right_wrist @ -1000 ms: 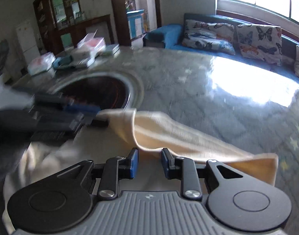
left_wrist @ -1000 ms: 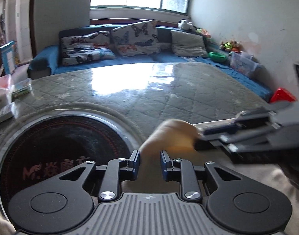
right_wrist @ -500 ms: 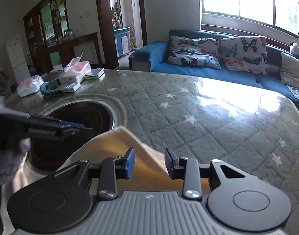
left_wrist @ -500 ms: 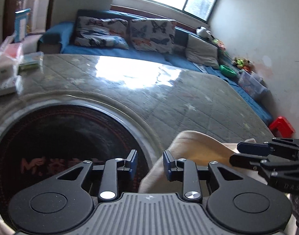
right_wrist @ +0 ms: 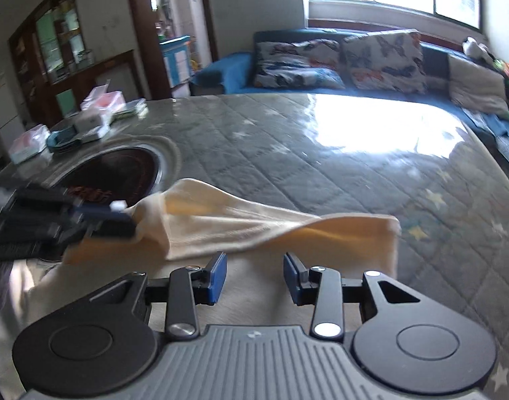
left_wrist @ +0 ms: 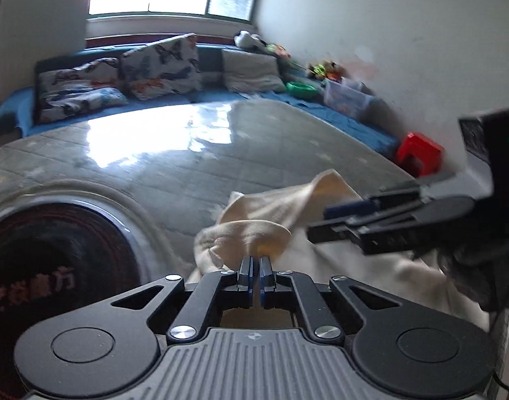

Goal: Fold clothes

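Pinching cloth (left_wrist: 254, 236) fold: left gripper (left_wrist: 255, 266) pressed together | right gripper (right_wrist: 254, 271) spread, empty | cloth at table (right_wrist: 321, 153) near edge | risk: thin bite slips, fold collapses

The cloth (right_wrist: 254, 230) lies on the table (right_wrist: 321, 166), right of the round inset (right_wrist: 117, 173), sofa (right_wrist: 321, 63) behind.

Red Chinese lettering shows on the dark round cooktop (left_wrist: 54, 266) set into the table; only the last character, "方", reads clearly in the left wrist view. In the right wrist view the same print is too blurred to read.
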The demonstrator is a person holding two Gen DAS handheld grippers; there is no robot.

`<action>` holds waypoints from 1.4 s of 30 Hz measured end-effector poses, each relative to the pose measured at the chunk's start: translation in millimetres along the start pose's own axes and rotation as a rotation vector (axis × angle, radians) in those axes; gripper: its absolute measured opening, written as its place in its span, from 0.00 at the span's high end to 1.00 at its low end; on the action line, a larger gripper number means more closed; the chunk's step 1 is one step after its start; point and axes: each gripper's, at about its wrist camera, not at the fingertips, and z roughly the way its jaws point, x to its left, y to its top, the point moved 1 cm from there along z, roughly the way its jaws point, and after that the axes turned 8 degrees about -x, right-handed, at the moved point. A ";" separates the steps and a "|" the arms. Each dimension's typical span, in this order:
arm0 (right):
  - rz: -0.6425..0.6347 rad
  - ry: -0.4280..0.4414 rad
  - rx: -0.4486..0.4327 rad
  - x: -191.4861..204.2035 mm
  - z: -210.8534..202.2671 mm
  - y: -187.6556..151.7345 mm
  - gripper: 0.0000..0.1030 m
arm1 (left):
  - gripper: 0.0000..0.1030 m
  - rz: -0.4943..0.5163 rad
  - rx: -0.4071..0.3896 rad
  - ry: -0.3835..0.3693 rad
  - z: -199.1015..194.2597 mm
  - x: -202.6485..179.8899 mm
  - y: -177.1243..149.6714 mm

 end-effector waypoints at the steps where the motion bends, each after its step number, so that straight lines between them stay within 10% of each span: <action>1: 0.007 -0.002 0.003 -2.6 0.4 -1.8 0.63 | 0.96 0.010 0.010 -0.008 0.8 -4.2 -2.5; 8: -0.023 -0.002 0.005 -1.4 0.8 -3.7 0.62 | 0.89 0.074 -0.077 0.058 -15.5 -6.5 2.4; 13: -0.030 0.002 0.005 -1.5 0.0 -4.6 0.61 | 0.76 -0.062 -0.134 0.236 -17.1 28.1 12.5; 21: -0.043 0.002 0.006 3.2 1.0 -4.2 0.56 | 0.66 -0.310 -0.029 0.307 3.7 86.9 18.2; 30: -0.048 0.004 0.005 3.4 1.2 -3.7 0.54 | 0.79 -0.318 0.046 0.157 19.6 85.3 12.5; 32: -0.048 0.003 0.005 3.5 1.6 -3.8 0.54 | 0.92 -0.283 0.032 0.139 16.5 76.2 13.0; 42: -0.042 0.002 0.001 1.9 1.6 -3.4 0.54 | 0.97 0.022 -0.037 -0.050 -12.4 -1.5 -6.2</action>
